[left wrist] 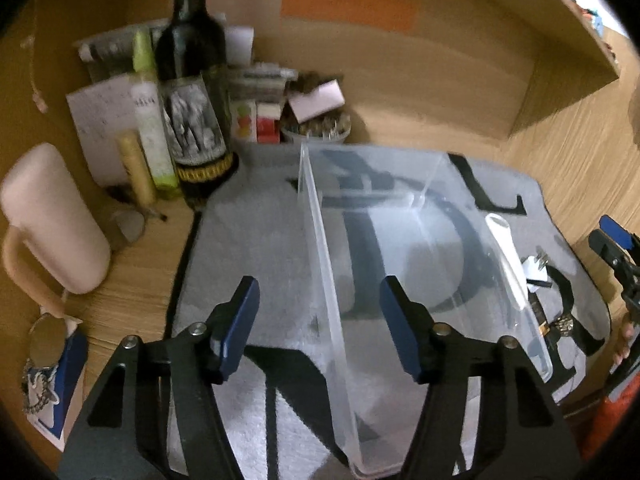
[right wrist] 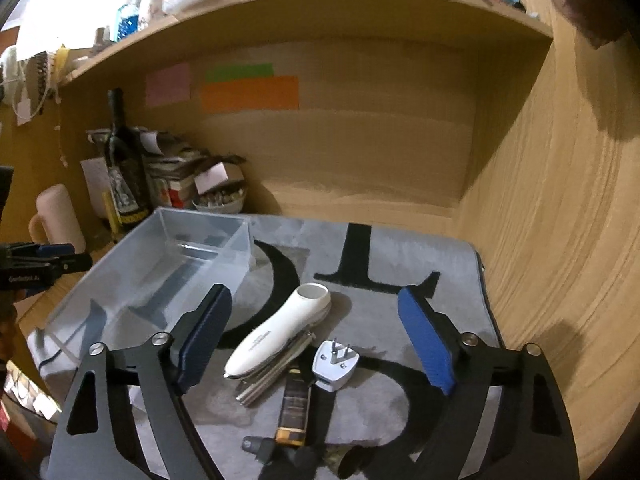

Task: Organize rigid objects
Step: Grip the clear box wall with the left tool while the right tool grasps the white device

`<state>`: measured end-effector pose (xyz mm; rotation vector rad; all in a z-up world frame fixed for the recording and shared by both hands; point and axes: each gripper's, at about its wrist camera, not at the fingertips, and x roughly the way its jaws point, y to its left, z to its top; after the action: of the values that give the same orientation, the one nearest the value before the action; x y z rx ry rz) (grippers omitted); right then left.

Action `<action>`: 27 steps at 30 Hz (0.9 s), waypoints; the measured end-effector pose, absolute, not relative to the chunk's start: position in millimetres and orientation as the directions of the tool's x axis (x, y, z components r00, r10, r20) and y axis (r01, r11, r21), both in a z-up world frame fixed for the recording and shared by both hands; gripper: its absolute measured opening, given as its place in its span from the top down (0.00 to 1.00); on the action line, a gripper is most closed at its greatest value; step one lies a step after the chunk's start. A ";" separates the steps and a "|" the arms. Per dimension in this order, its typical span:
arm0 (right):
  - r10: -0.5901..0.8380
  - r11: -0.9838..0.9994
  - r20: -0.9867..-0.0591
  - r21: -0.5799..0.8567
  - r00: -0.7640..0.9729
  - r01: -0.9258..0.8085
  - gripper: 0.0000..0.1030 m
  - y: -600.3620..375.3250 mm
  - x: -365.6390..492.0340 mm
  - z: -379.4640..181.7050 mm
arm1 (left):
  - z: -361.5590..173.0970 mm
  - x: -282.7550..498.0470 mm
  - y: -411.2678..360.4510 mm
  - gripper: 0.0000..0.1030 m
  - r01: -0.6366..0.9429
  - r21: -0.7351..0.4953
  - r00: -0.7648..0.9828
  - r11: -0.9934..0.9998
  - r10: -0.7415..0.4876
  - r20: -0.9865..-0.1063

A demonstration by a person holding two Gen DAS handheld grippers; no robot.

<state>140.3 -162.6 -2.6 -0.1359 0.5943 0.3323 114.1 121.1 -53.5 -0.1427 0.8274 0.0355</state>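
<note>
A clear, hard plastic bin (right wrist: 168, 268) sits on the left of a fuzzy grey mat (right wrist: 420, 312) on the wooden surface (right wrist: 540, 240). Right of it lie a smooth white handheld device (right wrist: 280, 332), a grey plug adapter (right wrist: 334, 364) and a dark bar, its near end hidden. The left gripper (left wrist: 320, 328) straddles the bin's left wall, jaws spread; the right gripper (right wrist: 316, 340) hovers with jaws spread over the device.

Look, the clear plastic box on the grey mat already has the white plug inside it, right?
Not quite. The clear plastic box on the grey mat is empty. The right wrist view shows the white plug lying on the mat beside it, outside.
</note>
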 end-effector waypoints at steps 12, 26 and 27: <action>0.291 0.926 -0.704 0.037 0.648 -0.376 0.39 -163.0 193.0 -29.7 | -74.3 139.4 126.9 0.76 -0.048 -0.160 0.579 0.986 -0.103 -0.809; 0.249 0.916 -0.874 0.073 0.417 -0.393 0.45 -125.9 248.4 -86.8 | -77.7 141.1 118.2 0.89 -0.010 -0.126 0.588 0.992 -0.096 -0.803; 0.245 0.916 -0.879 0.072 0.409 -0.395 0.45 -123.7 250.5 -89.2 | -77.8 140.8 118.6 0.89 -0.009 -0.127 0.589 0.992 -0.097 -0.802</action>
<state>250.5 -123.7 -89.2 -0.1555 1.0773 0.4053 140.8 118.6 -77.8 -0.1224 0.9397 -0.0514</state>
